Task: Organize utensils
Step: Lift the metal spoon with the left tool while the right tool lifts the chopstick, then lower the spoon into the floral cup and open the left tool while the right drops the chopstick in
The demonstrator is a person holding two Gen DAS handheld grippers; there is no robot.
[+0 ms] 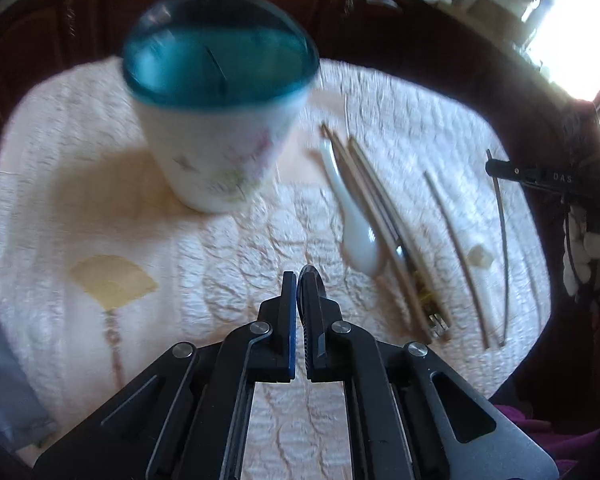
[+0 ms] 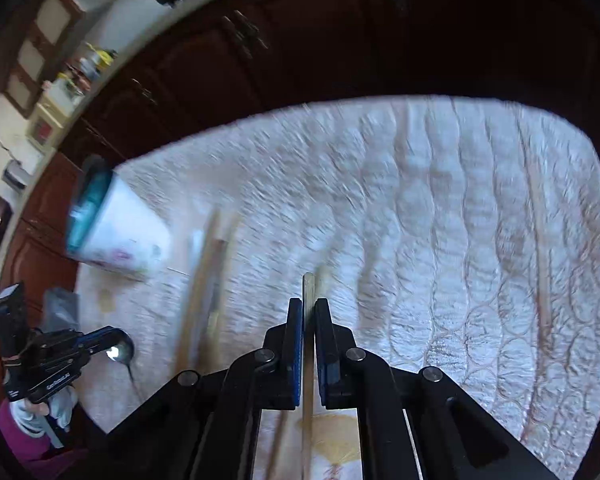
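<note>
Left tongs (image 1: 297,280): black, with a blue pad on one finger, pressed together on the edge of a dark metal spoon (image 2: 120,350); in the right wrist view the spoon's shiny bowl shows at their tip, above the cloth
Right tongs (image 2: 309,306): pinching a pale wooden chopstick (image 2: 309,288), which runs up between the fingers and ends just past their tips
Bench (image 1: 80,184): covered by a quilted pinkish-white cloth with a stitched scallop pattern
Cup: a white plastic cup with a teal translucent rim and faint flower print (image 1: 220,120) stands upright on the cloth, left of the loose utensils
Loose utensils: a white ceramic soup spoon (image 1: 354,220) lies beside a bundle of wooden chopsticks (image 1: 384,216); further right, single thin sticks (image 1: 456,256) lie apart
Small item: a pale chunky piece (image 1: 480,260) between two of the sticks; what it is cannot be told
Person: white-gloved hand (image 1: 596,264) holds the right tool; purple sleeve (image 2: 24,440) by the left one
</note>
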